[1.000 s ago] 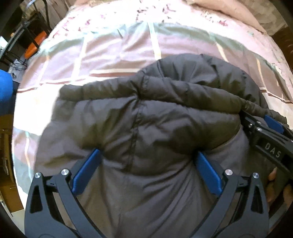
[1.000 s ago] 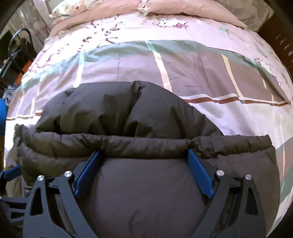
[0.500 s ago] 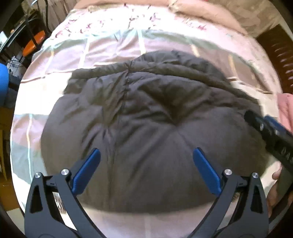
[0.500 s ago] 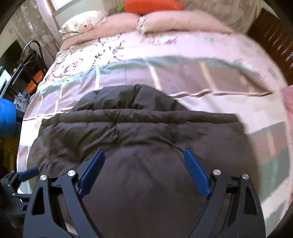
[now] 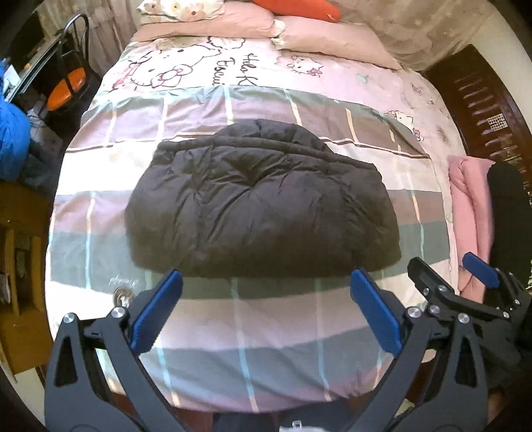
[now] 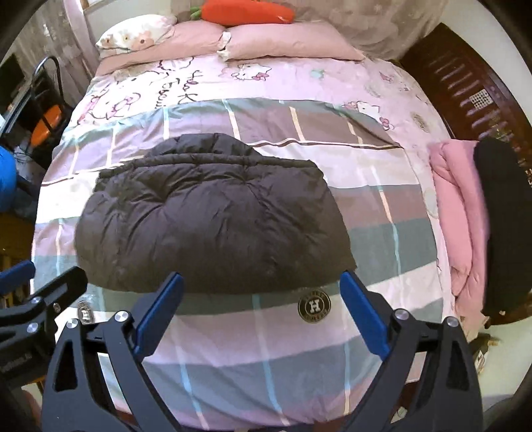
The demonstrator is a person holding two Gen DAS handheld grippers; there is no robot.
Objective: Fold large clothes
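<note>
A dark grey puffer jacket [image 5: 262, 212] [image 6: 212, 226] lies folded into a compact bundle on the checked bed cover [image 5: 266, 349] [image 6: 252, 359]. Its hood end points toward the pillows. My left gripper [image 5: 266, 299] hovers high above the bed's near edge, open, with only bed cover showing between its blue pads. My right gripper [image 6: 262, 292] hangs beside it at the same height, its jaws opening with nothing between them. Each gripper shows at the edge of the other's view: the right gripper [image 5: 465, 282] and the left gripper [image 6: 43, 292].
A folded pink garment [image 5: 465, 212] [image 6: 455, 212] and a black one [image 5: 508, 216] lie at the bed's right edge. Pillows [image 5: 326, 36] and an orange carrot plush [image 6: 246, 11] sit at the head. A round H badge [image 6: 314, 306] lies near the jacket. A chair [image 5: 63, 86] stands left.
Both grippers have let go of the jacket and risen well above it, pulling back toward the near edge. The jacket now lies free and much smaller in both views.
</note>
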